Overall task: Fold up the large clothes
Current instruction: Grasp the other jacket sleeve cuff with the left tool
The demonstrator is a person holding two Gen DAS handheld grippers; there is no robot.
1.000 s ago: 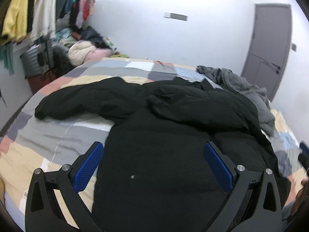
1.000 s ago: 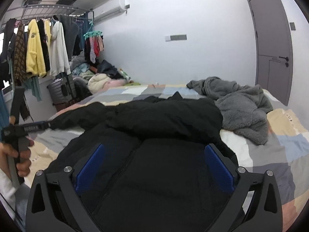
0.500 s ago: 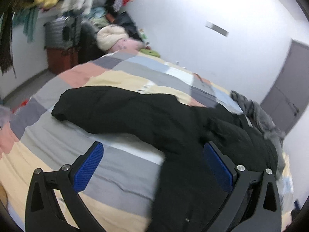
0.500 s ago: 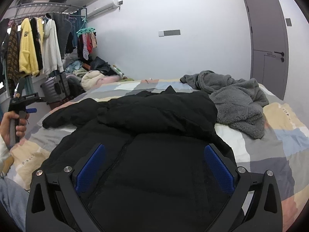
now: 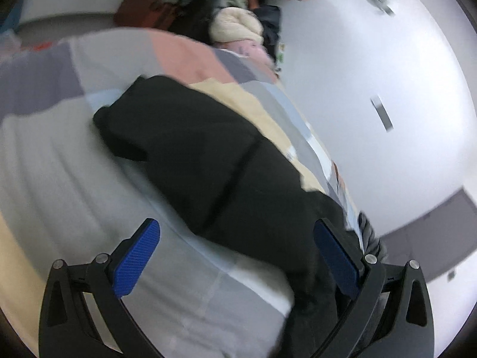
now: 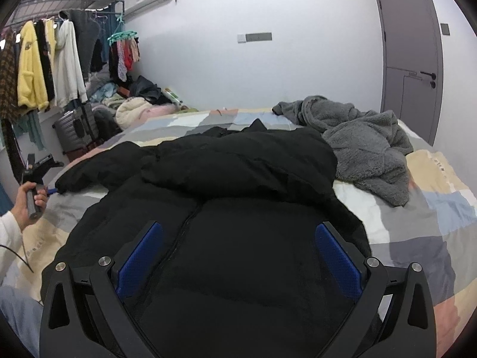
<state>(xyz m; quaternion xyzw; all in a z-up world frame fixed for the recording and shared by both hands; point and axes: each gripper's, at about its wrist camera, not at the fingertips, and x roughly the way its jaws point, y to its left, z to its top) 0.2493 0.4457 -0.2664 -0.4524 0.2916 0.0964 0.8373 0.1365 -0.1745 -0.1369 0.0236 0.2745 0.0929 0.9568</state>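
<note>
A large black padded jacket [image 6: 238, 208] lies spread on the patchwork bed [image 6: 432, 214], one sleeve folded across its chest. Its other sleeve [image 5: 190, 155] stretches out to the left; the cuff [image 5: 116, 131] lies on a grey patch. My left gripper [image 5: 235, 256] is open and empty, tilted, above that sleeve near its shoulder end. It also shows in the right wrist view [image 6: 38, 176], held in a hand by the cuff. My right gripper [image 6: 238, 259] is open and empty, hovering over the jacket's lower front by the zip.
A grey fleece garment [image 6: 363, 146] lies bunched on the bed's far right. A clothes rack [image 6: 44, 65] with hanging clothes, a suitcase [image 6: 74, 128] and a heap of clothes [image 6: 134, 107] stand at the left wall. A grey door [image 6: 411, 59] is at the right.
My left gripper has swung left and rolled, from over the jacket's body to over the outstretched sleeve. My right gripper has stayed almost still, open over the jacket front.
</note>
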